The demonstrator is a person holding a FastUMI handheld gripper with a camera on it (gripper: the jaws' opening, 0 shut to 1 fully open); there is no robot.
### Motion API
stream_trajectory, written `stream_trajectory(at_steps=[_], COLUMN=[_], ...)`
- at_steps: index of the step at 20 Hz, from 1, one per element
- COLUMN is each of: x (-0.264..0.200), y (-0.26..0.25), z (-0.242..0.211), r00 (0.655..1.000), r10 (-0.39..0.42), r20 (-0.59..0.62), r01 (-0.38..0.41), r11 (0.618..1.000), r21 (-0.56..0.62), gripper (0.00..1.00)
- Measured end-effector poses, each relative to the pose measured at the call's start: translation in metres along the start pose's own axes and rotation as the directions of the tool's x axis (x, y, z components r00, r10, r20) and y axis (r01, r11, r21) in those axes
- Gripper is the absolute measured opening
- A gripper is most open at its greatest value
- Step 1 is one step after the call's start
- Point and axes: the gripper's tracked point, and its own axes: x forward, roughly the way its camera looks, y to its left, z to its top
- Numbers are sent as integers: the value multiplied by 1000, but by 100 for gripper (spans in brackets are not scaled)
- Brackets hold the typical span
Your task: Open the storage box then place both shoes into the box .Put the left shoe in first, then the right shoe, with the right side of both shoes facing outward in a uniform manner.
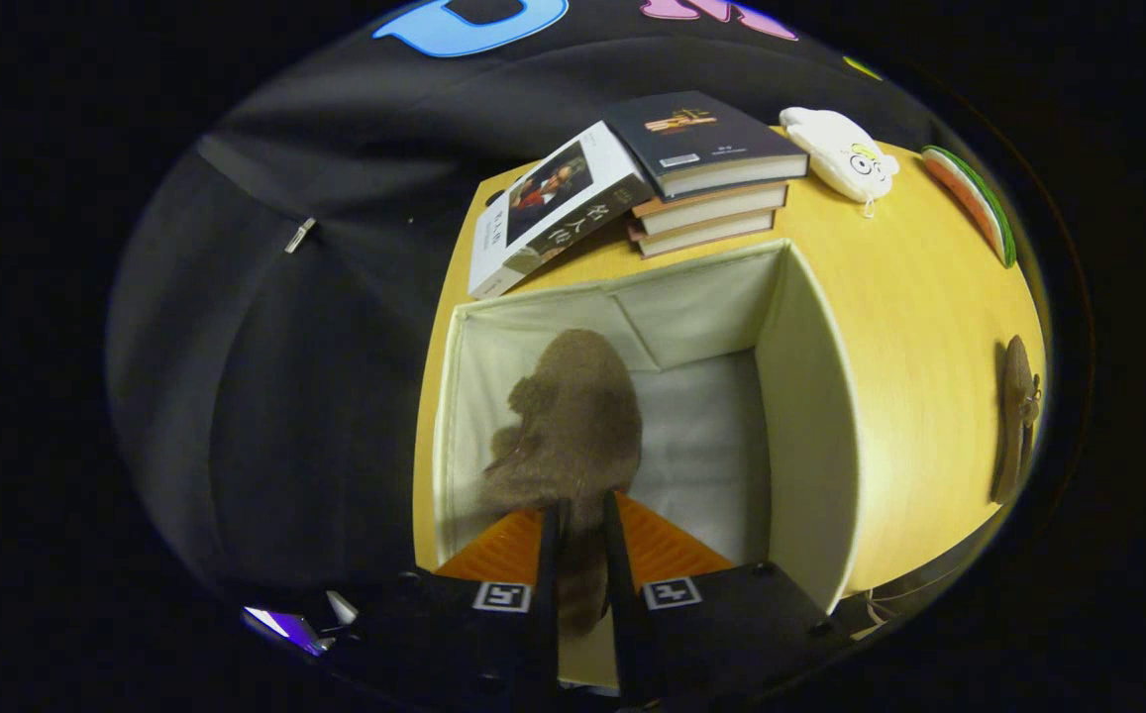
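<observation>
Gripper [580, 520] closed narrowly on a brown fuzzy shoe [573, 426], shoe held inside the open cream storage box [810, 396] toward its left wall, second brown shoe [1018, 416] laid on the table [929, 297] at right, books [701, 168] stacked beyond the box

I count one open storage box [810, 396] on the one table [929, 327]. Two shoes: one [573, 426] pinched between my two fingers [548, 555], hanging inside the box, and one [1016, 416] lying on the table beyond the box's wall. Four books: three stacked [706, 188], one [553, 208] leaning against them. One white plush toy [840, 149]. One watermelon-slice toy [974, 198].
</observation>
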Motion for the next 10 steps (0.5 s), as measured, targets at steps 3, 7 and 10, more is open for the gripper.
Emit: stream_trajectory(at_steps=[3, 7, 10], x=[-4, -21, -44], y=[6, 4, 2], z=[-3, -2, 3], r00=[999, 997, 992], r10=[42, 76, 118], r20=[2, 22, 47], r01=[-42, -75, -115], r11=[999, 996, 992], r21=[-32, -45, -56], gripper=[88, 99, 99])
